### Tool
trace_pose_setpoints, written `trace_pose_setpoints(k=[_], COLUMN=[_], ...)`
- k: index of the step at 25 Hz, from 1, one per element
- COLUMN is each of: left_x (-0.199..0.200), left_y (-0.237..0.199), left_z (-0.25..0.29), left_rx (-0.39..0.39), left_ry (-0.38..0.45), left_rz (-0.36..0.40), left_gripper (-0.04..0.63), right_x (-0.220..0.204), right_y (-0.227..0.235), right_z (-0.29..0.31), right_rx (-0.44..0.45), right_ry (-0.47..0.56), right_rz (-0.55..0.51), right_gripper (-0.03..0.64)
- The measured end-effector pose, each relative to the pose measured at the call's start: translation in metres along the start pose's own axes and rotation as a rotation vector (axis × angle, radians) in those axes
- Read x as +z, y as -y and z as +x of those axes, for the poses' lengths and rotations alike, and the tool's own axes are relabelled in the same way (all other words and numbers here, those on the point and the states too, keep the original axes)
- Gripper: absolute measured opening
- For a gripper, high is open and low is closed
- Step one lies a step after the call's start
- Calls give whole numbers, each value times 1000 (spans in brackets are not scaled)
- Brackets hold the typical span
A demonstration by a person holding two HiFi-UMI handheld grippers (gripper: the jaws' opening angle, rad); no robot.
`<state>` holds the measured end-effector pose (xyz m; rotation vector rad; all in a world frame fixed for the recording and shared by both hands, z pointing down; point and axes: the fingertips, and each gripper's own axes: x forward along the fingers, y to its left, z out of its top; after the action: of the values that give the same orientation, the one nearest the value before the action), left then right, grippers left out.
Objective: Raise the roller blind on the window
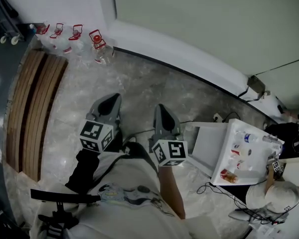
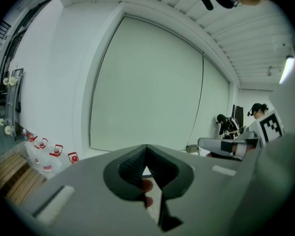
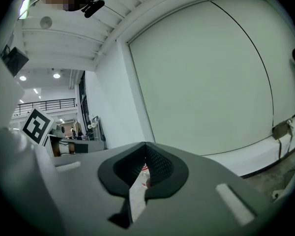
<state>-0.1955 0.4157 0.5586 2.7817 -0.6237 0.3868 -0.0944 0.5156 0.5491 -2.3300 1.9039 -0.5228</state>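
Pale grey-green fabric of the roller blind [image 2: 147, 92] fills the window straight ahead of both grippers, drawn fully down to the white sill [image 1: 179, 54]. The left gripper [image 1: 109, 103] and the right gripper [image 1: 164, 114] are level in front of the person, side by side and well short of the blind, both pointing toward it. Each has its jaws clenched together with nothing caught between the pads.

A thin dark cord [image 3: 265, 73] runs down the blind's face, ahead and to the right of the right gripper, ending at a small bracket [image 3: 282, 130] on the sill. From the left gripper it lies further off to the right. This looks like the pull cord, though it is too fine to tell whether it is beaded.

The fabric is likely light and limp, and poor to pinch. The cord is probably the place to grip: slim, flexible and a little slippery, so the jaws should open, close squarely across it at a comfortable height, and pull steadily, not jerk.
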Motion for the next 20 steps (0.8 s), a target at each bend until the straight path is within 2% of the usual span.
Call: trace_pose_setpoints(k=[6,12,16,20], left_x=[9,50,69,80], left_y=[-8,-37,-72,-132], left_z=[43,107,134,171], left_rx=[-25,-70,-79,-75], left_ry=[9,54,60,57], left_rz=[9,11,-7,-41], left_gripper=[-2,-3,-2,-3], right_x=[2,25,49,53], right_y=[18,43,48,39], right_z=[22,76,125,196], right_rx=[-19,-64,-75,-62], right_ry=[0,3,29,11], right_rz=[4,-11,-13,-26], right_gripper=[2,2,2,2])
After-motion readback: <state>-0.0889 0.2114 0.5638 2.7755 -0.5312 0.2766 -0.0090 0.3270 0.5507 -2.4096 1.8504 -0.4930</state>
